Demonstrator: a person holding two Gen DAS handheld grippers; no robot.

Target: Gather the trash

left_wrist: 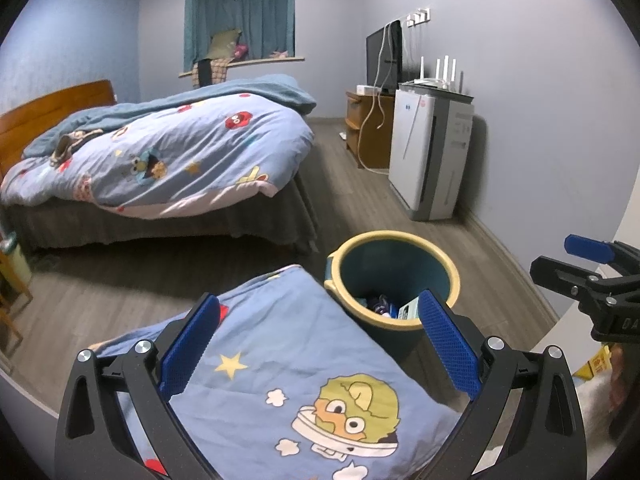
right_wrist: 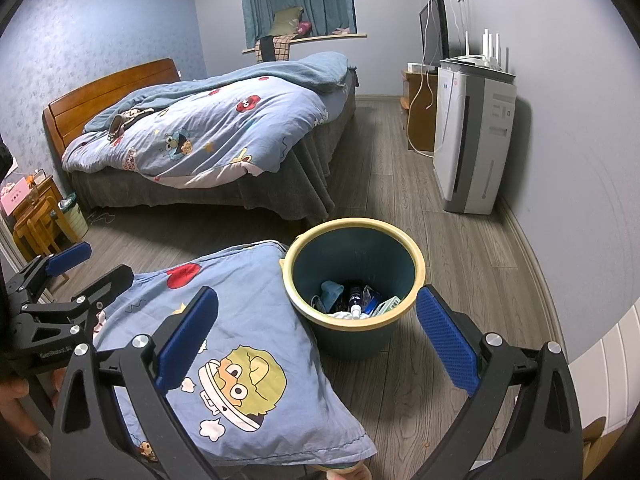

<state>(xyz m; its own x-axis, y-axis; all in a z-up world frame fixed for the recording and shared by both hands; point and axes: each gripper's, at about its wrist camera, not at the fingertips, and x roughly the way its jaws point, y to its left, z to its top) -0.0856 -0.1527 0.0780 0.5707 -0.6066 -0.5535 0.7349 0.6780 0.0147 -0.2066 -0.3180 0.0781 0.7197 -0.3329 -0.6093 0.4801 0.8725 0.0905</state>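
A teal trash bin with a yellow rim (left_wrist: 452, 268) (right_wrist: 420, 264) stands on the wood floor, with several pieces of trash (right_wrist: 352, 300) at its bottom. My left gripper (left_wrist: 320, 344) is open and empty above a blue cartoon pillow (left_wrist: 304, 380), just left of the bin. My right gripper (right_wrist: 320, 340) is open and empty, above the pillow (right_wrist: 248, 368) and the bin's near rim. The right gripper also shows in the left wrist view (left_wrist: 576, 264), and the left gripper in the right wrist view (right_wrist: 80, 268).
A bed with a blue cartoon duvet (right_wrist: 208, 132) lies beyond the pillow. A white air purifier (right_wrist: 468, 140) with a router on top, a wooden cabinet (right_wrist: 420, 116) and a TV stand along the right wall. Small wooden furniture (right_wrist: 36, 216) stands at the left.
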